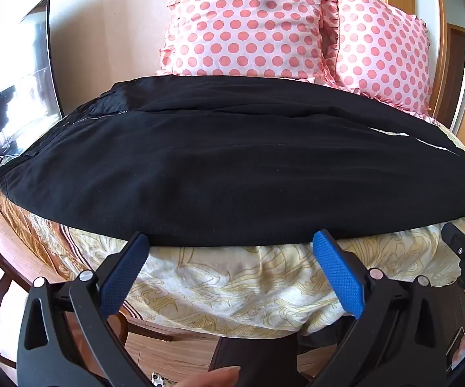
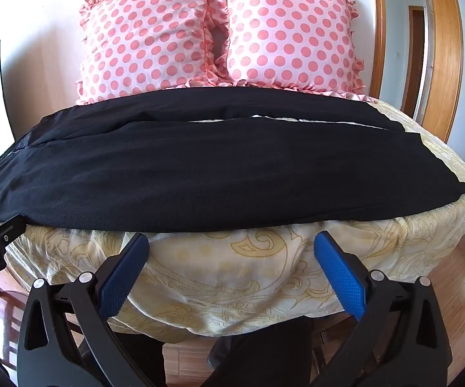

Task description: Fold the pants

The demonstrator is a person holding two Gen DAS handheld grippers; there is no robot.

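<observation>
Nearest the cameras, both claws hung over the near edge of the bed, each with its jaws spread wide and holding nothing. The left claw [image 1: 230,242] had its blue fingertips just at the near hem line of the black pants [image 1: 200,174], seemingly touching or a hair short of it; the right claw [image 2: 230,242] sat a little back from the cloth, over the patterned yellow bedspread [image 2: 232,277].

Beyond them the pants lay spread flat across the bed, their long axis running left to right, crosswise to both views. The waistband, with its zipper and fly, pointed to the left; the leg cuffs ended toward the right. The two legs lay side by side, the near one fuller in view, with a thin strip of bedspread showing between them toward the cuff end.

By my judgement no fold had been made yet: the garment looked laid out and smoothed only. Bringing one leg over the other, then folding along the length, all remained.

Farthest back, two pink polka-dot pillows [image 2: 219,32] leaned against the wall.
</observation>
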